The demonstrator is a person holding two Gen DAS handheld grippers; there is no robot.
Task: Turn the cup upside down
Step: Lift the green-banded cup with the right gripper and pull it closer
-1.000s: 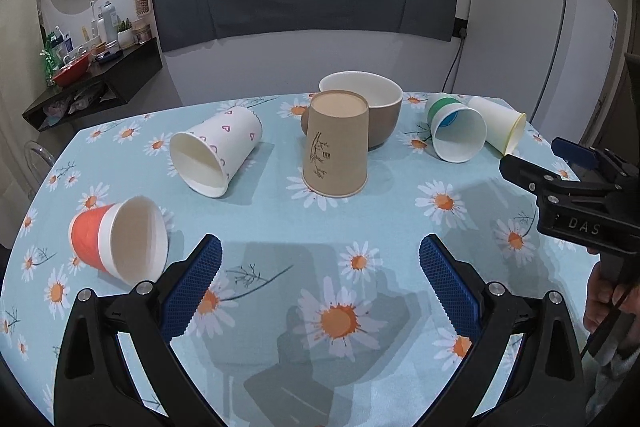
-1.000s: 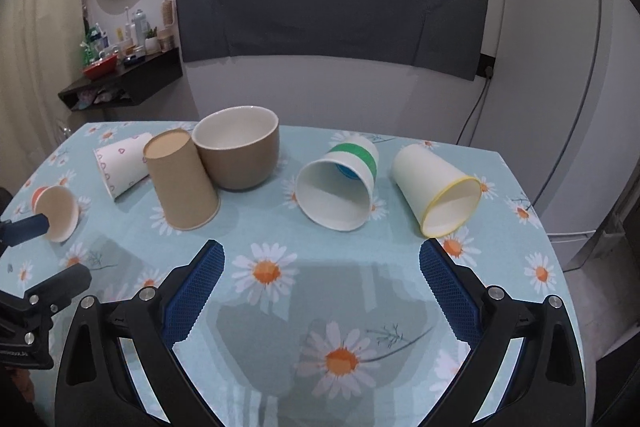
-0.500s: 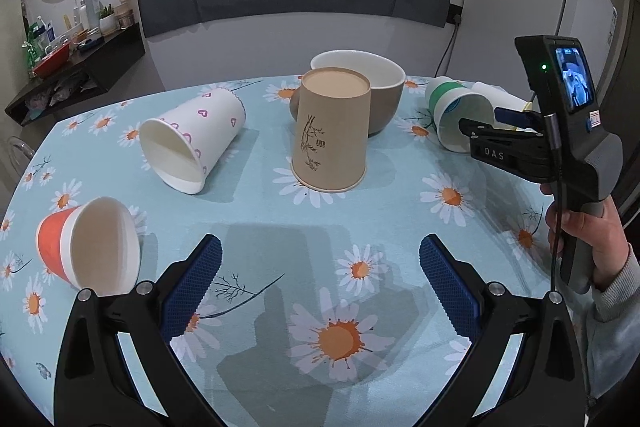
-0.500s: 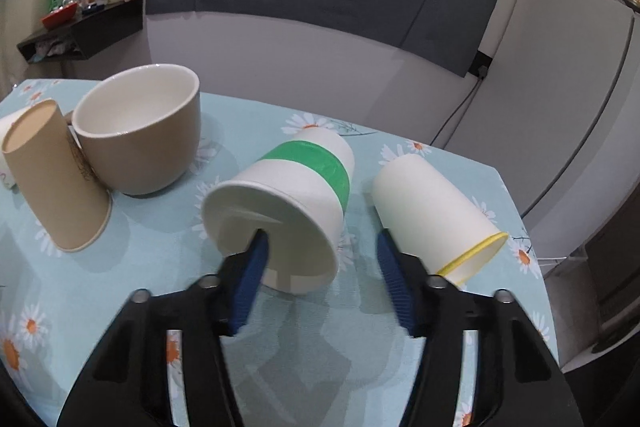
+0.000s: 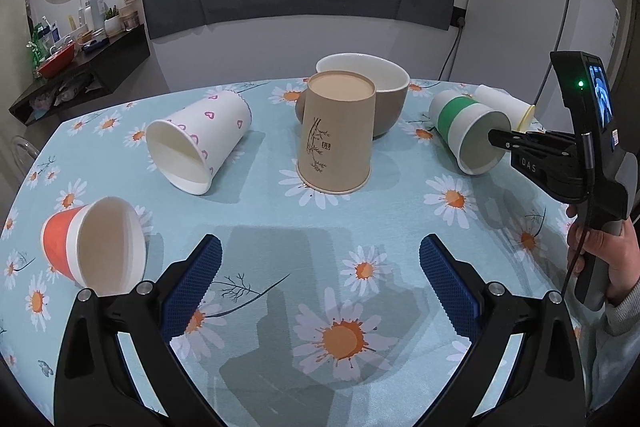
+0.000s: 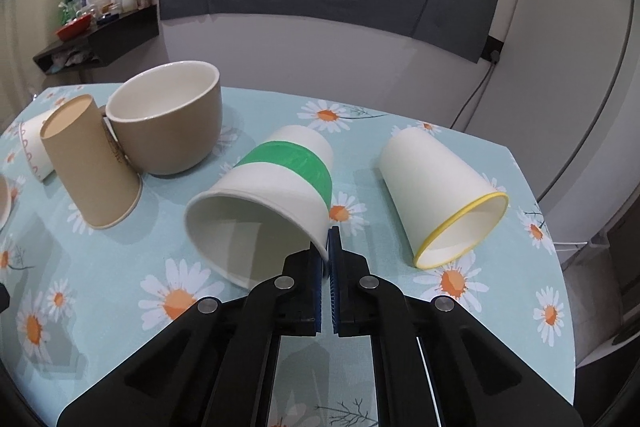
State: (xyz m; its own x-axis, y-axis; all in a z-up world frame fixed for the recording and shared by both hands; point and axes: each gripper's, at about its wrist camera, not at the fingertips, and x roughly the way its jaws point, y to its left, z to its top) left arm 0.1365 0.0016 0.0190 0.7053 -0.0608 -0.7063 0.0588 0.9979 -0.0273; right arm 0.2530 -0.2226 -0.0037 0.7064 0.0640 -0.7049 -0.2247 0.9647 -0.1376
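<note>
A white paper cup with a green band (image 6: 276, 183) lies on its side on the daisy tablecloth, mouth toward me. My right gripper (image 6: 326, 245) is shut on the right edge of its rim, one finger inside the mouth. The same cup (image 5: 464, 125) and right gripper (image 5: 500, 139) show at the right of the left wrist view. My left gripper (image 5: 320, 275) is open and empty above the table's front, well apart from any cup.
A brown paper cup (image 5: 336, 135) stands upside down against a beige ceramic bowl (image 5: 384, 95). On their sides lie a heart-print cup (image 5: 200, 143), an orange-banded cup (image 5: 96, 243) and a yellow-rimmed cup (image 6: 440, 195). A fridge (image 6: 580, 87) stands right.
My right gripper moved forward to the green-banded cup and closed on its rim. My left gripper stayed open and shifted slightly.
</note>
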